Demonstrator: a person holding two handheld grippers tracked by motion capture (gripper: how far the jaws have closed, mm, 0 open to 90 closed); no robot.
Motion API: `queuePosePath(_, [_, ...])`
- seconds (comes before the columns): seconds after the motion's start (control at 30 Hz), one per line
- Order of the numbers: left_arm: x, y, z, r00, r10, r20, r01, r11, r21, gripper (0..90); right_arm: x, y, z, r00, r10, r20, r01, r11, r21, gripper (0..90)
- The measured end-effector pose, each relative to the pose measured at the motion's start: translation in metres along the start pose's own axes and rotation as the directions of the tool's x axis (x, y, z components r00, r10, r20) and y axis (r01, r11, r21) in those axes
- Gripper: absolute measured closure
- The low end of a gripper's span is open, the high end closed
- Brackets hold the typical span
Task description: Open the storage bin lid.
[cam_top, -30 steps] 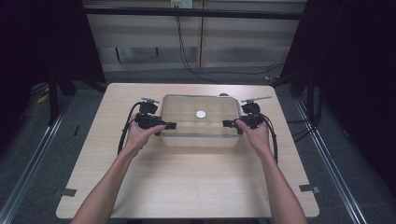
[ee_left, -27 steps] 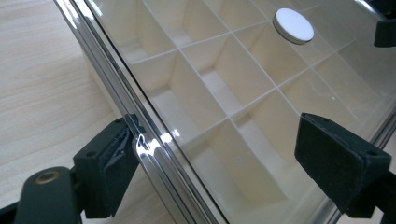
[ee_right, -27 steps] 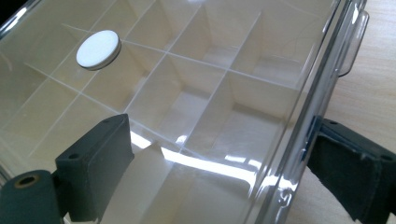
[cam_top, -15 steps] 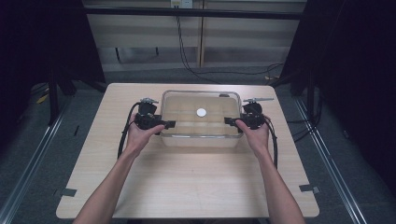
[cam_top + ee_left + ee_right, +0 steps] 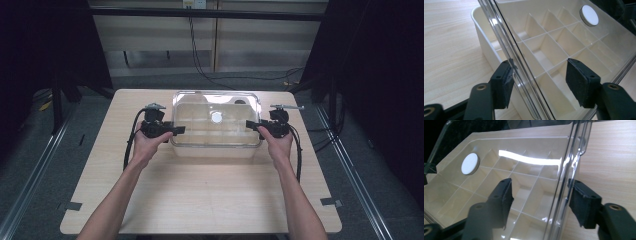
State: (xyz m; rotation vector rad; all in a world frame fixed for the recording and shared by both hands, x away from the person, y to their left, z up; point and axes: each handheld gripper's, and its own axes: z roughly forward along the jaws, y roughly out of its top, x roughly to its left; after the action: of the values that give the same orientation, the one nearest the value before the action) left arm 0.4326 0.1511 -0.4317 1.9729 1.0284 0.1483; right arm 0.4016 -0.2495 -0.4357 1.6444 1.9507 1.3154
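Note:
A white box [image 5: 215,151] with several divided compartments [image 5: 544,53] stands at the table's middle back. Over it is a clear lid [image 5: 200,120] with a round white knob [image 5: 216,117], lifted off the box's rim. My left gripper [image 5: 177,130] is at the lid's left edge and my right gripper [image 5: 248,124] at its right edge. In the left gripper view the gripper [image 5: 541,77] is open: the lid's rim [image 5: 524,82] runs between the jaws and touches one pad [image 5: 504,82]. In the right gripper view the gripper [image 5: 541,200] is open astride the lid's other rim [image 5: 562,192].
The light wooden table [image 5: 200,195] has bare room in front of the box and at both sides. Black cables trail from both grippers. Dark curtains and metal floor rails flank the table, and strips of tape mark its near corners.
The clear lid has risen off the box. Both grippers have moved slightly away from the person with its edges between their jaws.

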Motion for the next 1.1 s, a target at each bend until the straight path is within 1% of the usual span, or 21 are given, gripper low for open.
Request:
queuePosePath(0.03, [0.000,0.000,-0.001,1.0000,0.005,-0.003,-0.005,1.0000,-0.003,41.4,0.000,0.000,-0.001,1.0000,0.000,-0.004,0.000,1.000,-0.001,42.1])
queuePosePath(0.07, [0.000,0.000,-0.001,1.0000,-0.003,-0.001,0.003,0.9999,-0.012,42.1,0.000,0.000,-0.002,1.0000,0.000,0.000,0.000,1.000,-0.003,43.7])
queuePosePath(0.1, [0.001,0.000,-0.002,1.0000,-0.002,0.003,0.002,0.9999,-0.012,43.2,-0.001,0.001,-0.003,1.0000,-0.007,0.001,0.007,1.000,-0.005,44.8])
queuePosePath(0.23, [0.000,0.000,-0.005,1.0000,0.003,0.000,-0.003,0.9997,-0.022,45.7,0.000,0.002,-0.006,0.9999,-0.012,0.001,0.012,1.000,-0.007,47.3])
queuePosePath(0.33, [-0.001,0.000,-0.006,1.0000,0.000,-0.002,0.000,0.9996,-0.028,46.9,0.000,0.003,-0.008,1.0000,-0.007,-0.001,0.007,1.000,-0.013,49.7])
queuePosePath(0.37, [0.000,0.000,-0.007,1.0000,0.005,-0.001,-0.005,0.9995,-0.030,47.6,-0.001,0.003,-0.010,1.0000,0.002,-0.007,-0.002,1.000,-0.016,51.1])
queuePosePath(0.4, [0.000,0.000,-0.008,1.0000,-0.002,0.002,0.002,0.9993,-0.037,48.6,-0.002,0.003,-0.011,0.9999,0.012,-0.013,-0.012,1.000,-0.020,52.7])
queuePosePath(0.5, [0.001,0.001,-0.010,0.9999,-0.009,0.011,0.010,0.9991,-0.042,51.4,-0.003,0.004,-0.014,0.9997,0.013,-0.023,-0.014,0.999,-0.030,55.0])
queuePosePath(0.53, [0.001,0.001,-0.011,0.9999,-0.009,0.010,0.010,0.9986,-0.052,52.4,-0.003,0.004,-0.015,0.9995,0.015,-0.027,-0.016,0.999,-0.031,55.7])
queuePosePath(0.6, [0.000,0.001,-0.013,1.0000,-0.001,0.007,0.001,0.9987,-0.051,53.3,-0.003,0.004,-0.017,0.9994,0.016,-0.029,-0.017,0.999,-0.032,56.9])
queuePosePath(0.67, [0.000,0.001,-0.014,0.9999,-0.006,0.011,0.007,0.9982,-0.059,54.2,-0.002,0.005,-0.019,0.9992,0.021,-0.034,-0.022,0.999,-0.037,57.8])
queuePosePath(0.7, [-0.001,0.001,-0.015,1.0000,0.002,0.009,-0.001,0.9984,-0.057,54.7,-0.002,0.005,-0.020,0.9993,0.012,-0.036,-0.014,0.999,-0.040,58.4])
queuePosePath(0.77, [-0.002,0.002,-0.017,1.0000,0.006,0.006,-0.006,0.9981,-0.061,55.6,-0.001,0.006,-0.023,0.9993,0.016,-0.035,-0.017,0.999,-0.041,59.4])
queuePosePath(0.83, [-0.003,0.002,-0.018,0.9999,0.014,-0.001,-0.014,0.9979,-0.063,56.1,-0.001,0.006,-0.024,0.9991,0.014,-0.040,-0.016,0.999,-0.047,60.0])
queuePosePath(0.87, [-0.004,0.002,-0.018,0.9999,0.011,-0.005,-0.011,0.9978,-0.066,56.2,-0.001,0.006,-0.025,0.9990,0.013,-0.042,-0.015,0.999,-0.048,60.4])
queuePosePath(0.93, [-0.006,0.002,-0.020,0.9997,0.020,-0.015,-0.021,0.9974,-0.068,56.3,0.000,0.006,-0.027,0.9990,0.015,-0.043,-0.017,0.999,-0.051,61.0])
queuePosePath(1.0, [-0.006,0.002,-0.021,0.9997,0.023,-0.011,-0.023,0.9971,-0.072,56.9,0.001,0.007,-0.028,0.9991,0.012,-0.040,-0.014,0.999,-0.049,61.3])
queuePosePath(1.1, [-0.005,0.001,-0.023,0.9998,0.018,0.000,-0.018,0.9965,-0.081,59.3,0.001,0.006,-0.031,0.9988,0.014,-0.048,-0.016,0.998,-0.056,63.0])
